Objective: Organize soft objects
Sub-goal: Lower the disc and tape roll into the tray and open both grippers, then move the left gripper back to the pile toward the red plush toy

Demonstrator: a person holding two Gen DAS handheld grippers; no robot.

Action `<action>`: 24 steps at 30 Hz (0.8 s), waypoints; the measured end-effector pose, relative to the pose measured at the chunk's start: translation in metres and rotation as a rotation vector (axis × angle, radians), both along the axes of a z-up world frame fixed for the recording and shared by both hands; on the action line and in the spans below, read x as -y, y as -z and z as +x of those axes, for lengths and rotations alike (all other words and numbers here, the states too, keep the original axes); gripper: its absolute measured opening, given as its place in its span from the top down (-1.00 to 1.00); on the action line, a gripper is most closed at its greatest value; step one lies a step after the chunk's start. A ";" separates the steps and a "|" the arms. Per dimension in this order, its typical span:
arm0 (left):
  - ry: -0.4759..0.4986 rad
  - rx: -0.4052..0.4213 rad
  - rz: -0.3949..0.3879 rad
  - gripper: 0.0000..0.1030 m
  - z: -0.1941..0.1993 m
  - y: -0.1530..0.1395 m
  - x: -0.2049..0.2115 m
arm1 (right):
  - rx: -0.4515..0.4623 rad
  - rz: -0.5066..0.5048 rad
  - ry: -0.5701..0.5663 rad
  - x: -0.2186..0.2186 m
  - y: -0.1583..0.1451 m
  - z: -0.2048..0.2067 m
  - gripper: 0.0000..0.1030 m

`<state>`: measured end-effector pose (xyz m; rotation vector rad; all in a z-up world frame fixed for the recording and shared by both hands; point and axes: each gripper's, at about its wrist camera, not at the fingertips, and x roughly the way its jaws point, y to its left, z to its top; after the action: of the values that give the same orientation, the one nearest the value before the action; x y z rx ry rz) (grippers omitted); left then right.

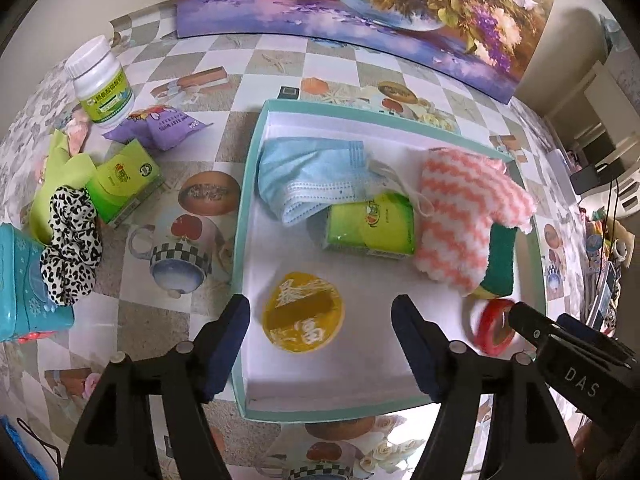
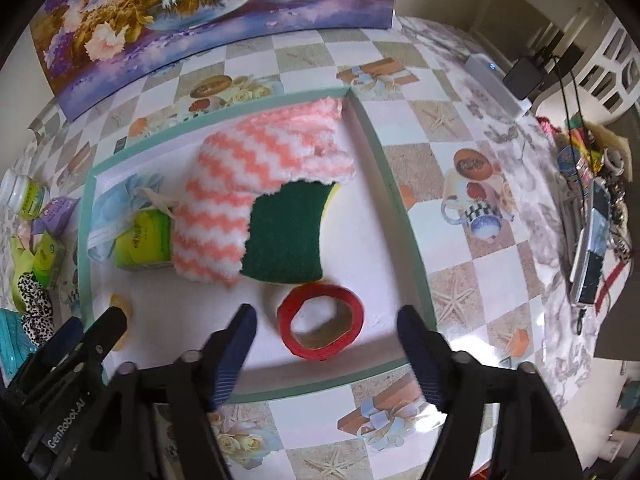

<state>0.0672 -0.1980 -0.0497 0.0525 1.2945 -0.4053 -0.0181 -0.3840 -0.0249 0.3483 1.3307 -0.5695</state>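
A teal-rimmed white box [image 1: 250,160] [image 2: 404,208] holds a blue face mask [image 1: 308,168], a green tissue pack [image 1: 372,224], a pink-and-white zigzag cloth [image 1: 460,216] [image 2: 256,168], a green sponge [image 2: 288,236], a yellow round disc [image 1: 303,312] and a red tape roll [image 2: 320,322] [image 1: 494,326]. My left gripper [image 1: 320,344] is open and empty above the disc. My right gripper [image 2: 326,352] is open and empty just in front of the red tape roll. A leopard-print scrunchie [image 1: 72,240] lies on the table left of the box.
Left of the box lie a white pill bottle [image 1: 102,80], a purple packet [image 1: 160,124], a green tissue box [image 1: 124,180], green paper and a teal case [image 1: 24,280]. A flower painting [image 1: 360,8] stands behind. Cluttered items sit at the far right [image 2: 592,216].
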 end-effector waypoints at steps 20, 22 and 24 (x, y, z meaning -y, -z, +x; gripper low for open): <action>-0.032 0.142 0.082 -0.92 0.003 -0.014 -0.008 | 0.137 -0.003 0.042 0.002 -0.020 0.001 -1.00; -0.031 0.138 0.081 -0.92 0.003 -0.015 -0.008 | 0.132 -0.004 0.036 0.001 -0.020 0.001 -1.00; -0.035 0.138 0.075 -0.92 0.003 -0.016 -0.010 | 0.129 -0.010 0.024 -0.001 -0.021 0.002 -1.00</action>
<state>0.0707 -0.1882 -0.0340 0.1190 1.1728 -0.3172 -0.0158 -0.3825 -0.0038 0.3871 1.2010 -0.5646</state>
